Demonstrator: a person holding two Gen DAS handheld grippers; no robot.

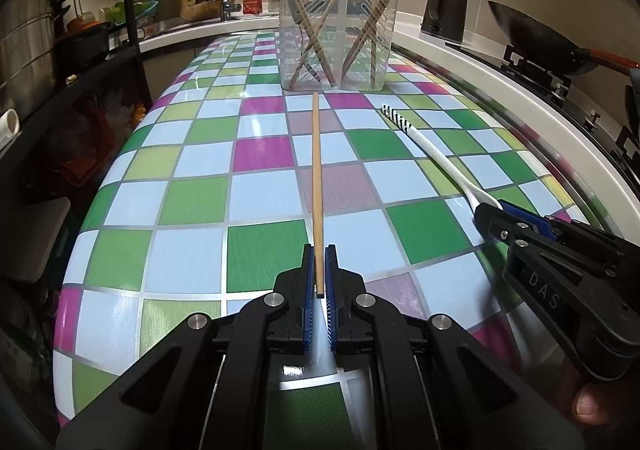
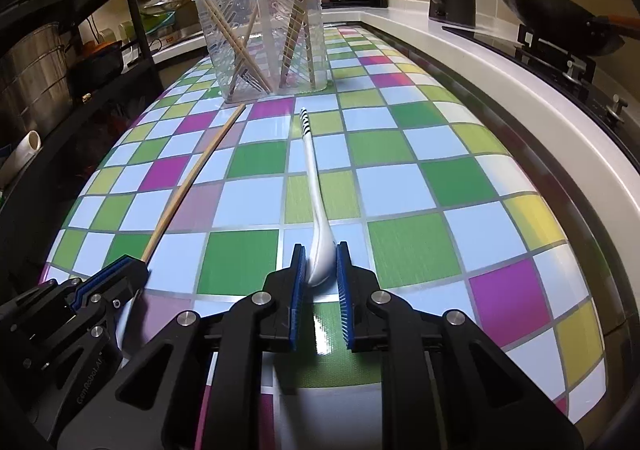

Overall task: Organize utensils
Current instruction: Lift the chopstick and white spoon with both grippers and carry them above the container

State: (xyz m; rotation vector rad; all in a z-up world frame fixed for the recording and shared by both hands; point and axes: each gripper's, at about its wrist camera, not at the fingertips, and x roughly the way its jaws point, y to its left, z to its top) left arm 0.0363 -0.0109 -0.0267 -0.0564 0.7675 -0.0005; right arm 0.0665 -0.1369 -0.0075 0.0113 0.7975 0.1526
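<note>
Left gripper (image 1: 319,250) is clamped on the near end of a wooden chopstick (image 1: 316,178); the stick runs straight ahead over the checkered tabletop (image 1: 192,154), its far tip just short of the clear plastic holder (image 1: 338,34). The holder stands upright at the far end with several chopsticks leaning inside. To the right, a white spoon (image 2: 316,186) with a black-striped handle end lies on the table, handle pointing toward the holder. Right gripper (image 2: 321,250) has its blue pads around the spoon's bowl, apparently pressing it, though that part is blurred. Further right, a wok (image 2: 552,10) sits on the stove.
</note>
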